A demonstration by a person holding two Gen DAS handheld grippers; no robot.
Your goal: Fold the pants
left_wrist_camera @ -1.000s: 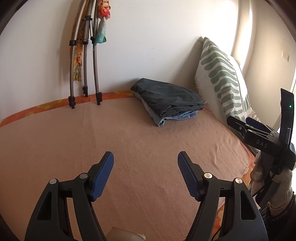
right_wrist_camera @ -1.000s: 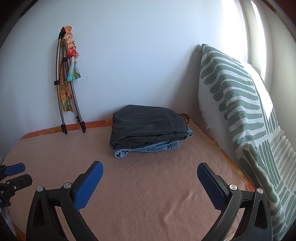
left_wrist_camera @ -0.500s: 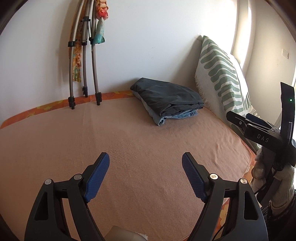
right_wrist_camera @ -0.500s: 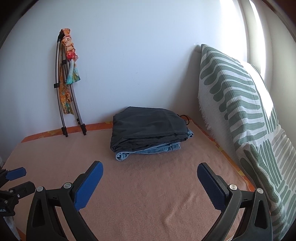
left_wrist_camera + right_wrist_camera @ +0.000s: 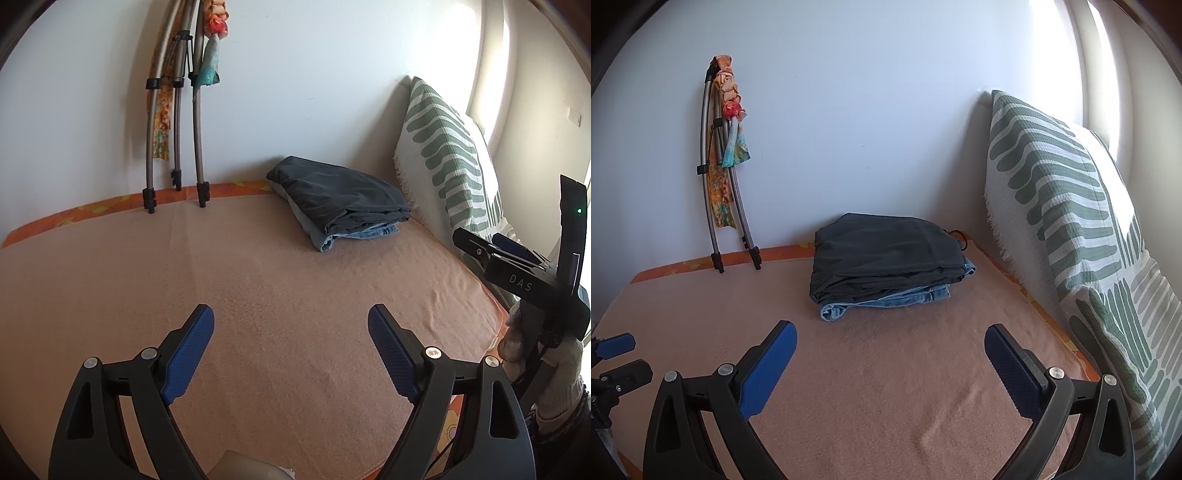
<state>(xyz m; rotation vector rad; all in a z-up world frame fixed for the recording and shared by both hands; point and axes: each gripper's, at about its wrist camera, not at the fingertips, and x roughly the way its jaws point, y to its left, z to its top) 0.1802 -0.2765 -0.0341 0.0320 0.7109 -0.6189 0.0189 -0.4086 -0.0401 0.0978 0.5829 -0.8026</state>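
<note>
Dark grey folded pants (image 5: 340, 195) (image 5: 886, 254) lie on top of folded blue jeans (image 5: 354, 236) (image 5: 886, 301), stacked at the far end of the bed by the wall. My left gripper (image 5: 291, 325) hovers over the bare blanket well short of the stack. Its jaws are opening and nothing is between them. My right gripper (image 5: 890, 341) also hangs over the blanket in front of the stack, jaws spread wide and empty. In the left wrist view the right gripper (image 5: 495, 243) shows at the right edge, held by a gloved hand (image 5: 546, 350).
A peach blanket (image 5: 240, 277) (image 5: 886, 387) covers the bed. A green-and-white patterned pillow (image 5: 443, 147) (image 5: 1071, 221) leans along the right side. Metal poles with colourful cloth (image 5: 177, 129) (image 5: 724, 192) lean on the white wall at the back left.
The left gripper's jaws have spread wider apart. The right gripper stays as wide as before. The stack has not moved.
</note>
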